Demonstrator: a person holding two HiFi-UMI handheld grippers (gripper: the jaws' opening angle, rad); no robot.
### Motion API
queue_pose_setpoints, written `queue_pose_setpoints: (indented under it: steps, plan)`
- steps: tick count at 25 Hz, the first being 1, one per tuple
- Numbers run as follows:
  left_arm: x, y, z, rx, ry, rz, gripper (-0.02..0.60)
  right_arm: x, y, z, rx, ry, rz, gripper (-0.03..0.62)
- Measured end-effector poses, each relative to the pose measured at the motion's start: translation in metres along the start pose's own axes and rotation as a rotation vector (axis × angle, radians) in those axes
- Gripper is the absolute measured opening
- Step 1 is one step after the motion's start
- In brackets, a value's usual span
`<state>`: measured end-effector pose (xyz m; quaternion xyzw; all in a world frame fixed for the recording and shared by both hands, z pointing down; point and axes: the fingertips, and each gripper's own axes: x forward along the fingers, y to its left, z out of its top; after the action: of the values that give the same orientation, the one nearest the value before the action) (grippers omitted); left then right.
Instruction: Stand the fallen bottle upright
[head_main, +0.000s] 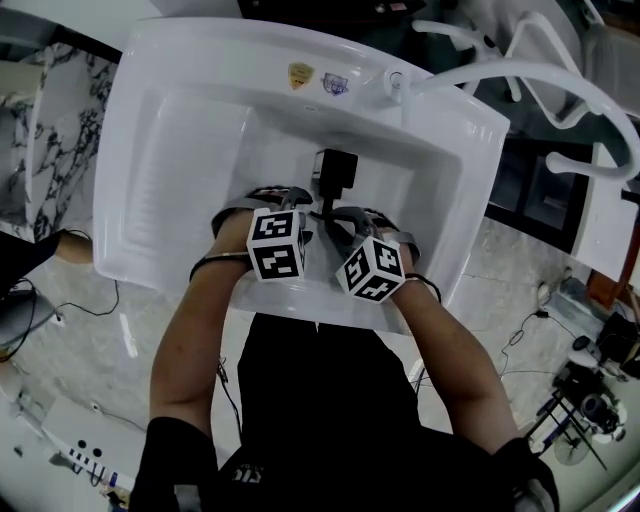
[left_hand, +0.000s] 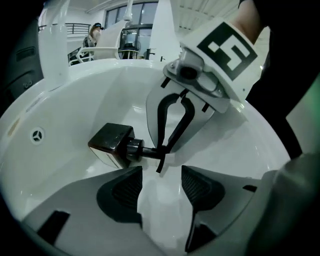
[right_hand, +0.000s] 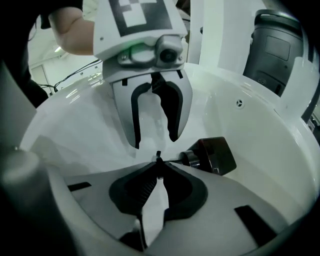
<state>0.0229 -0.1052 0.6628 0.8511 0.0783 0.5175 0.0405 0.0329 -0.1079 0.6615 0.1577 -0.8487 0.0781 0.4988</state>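
Note:
A dark square pump bottle (head_main: 335, 172) lies on its side in the white sink basin (head_main: 180, 150), pump end toward me. In the right gripper view the bottle (right_hand: 216, 155) is just past my right gripper (right_hand: 158, 167), whose tips are shut on the thin pump spout. The left gripper view shows the same bottle (left_hand: 112, 144) with the right gripper (left_hand: 164, 150) pinching its pump neck. My left gripper (left_hand: 161, 187) hangs open just short of the pump, with nothing between its pads (left_hand: 125, 190). From the right gripper view, the left gripper (right_hand: 155, 135) hovers above the basin floor.
The basin walls (left_hand: 60, 100) rise all round both grippers. An overflow hole (left_hand: 36, 135) sits in the far wall. A white curved tube frame (head_main: 560, 80) stands at the right of the sink, a marble counter (head_main: 60, 110) at the left. Cables lie on the floor (head_main: 90, 300).

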Motion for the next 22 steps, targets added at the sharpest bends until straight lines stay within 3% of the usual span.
queue_pose_setpoints:
  steps: [7, 12, 14, 16, 22]
  plan:
    - [-0.007, 0.02, 0.003, -0.06, -0.054, 0.06, 0.229, -0.024, -0.021, 0.021, 0.128, -0.109, -0.053, 0.065]
    - [-0.02, 0.04, 0.011, -0.101, -0.11, 0.141, 0.17, -0.047, -0.045, 0.037, 0.208, -0.203, -0.121, 0.064]
    - [-0.026, 0.051, 0.017, -0.125, -0.146, 0.179, 0.141, -0.058, -0.059, 0.044, 0.228, -0.239, -0.177, 0.028]
    - [-0.033, 0.061, 0.024, -0.151, -0.186, 0.211, 0.121, -0.064, -0.076, 0.046, 0.259, -0.252, -0.229, 0.014]
    - [-0.049, 0.083, 0.038, -0.251, -0.294, 0.28, 0.107, -0.077, -0.107, 0.037, 0.352, -0.252, -0.278, 0.015]
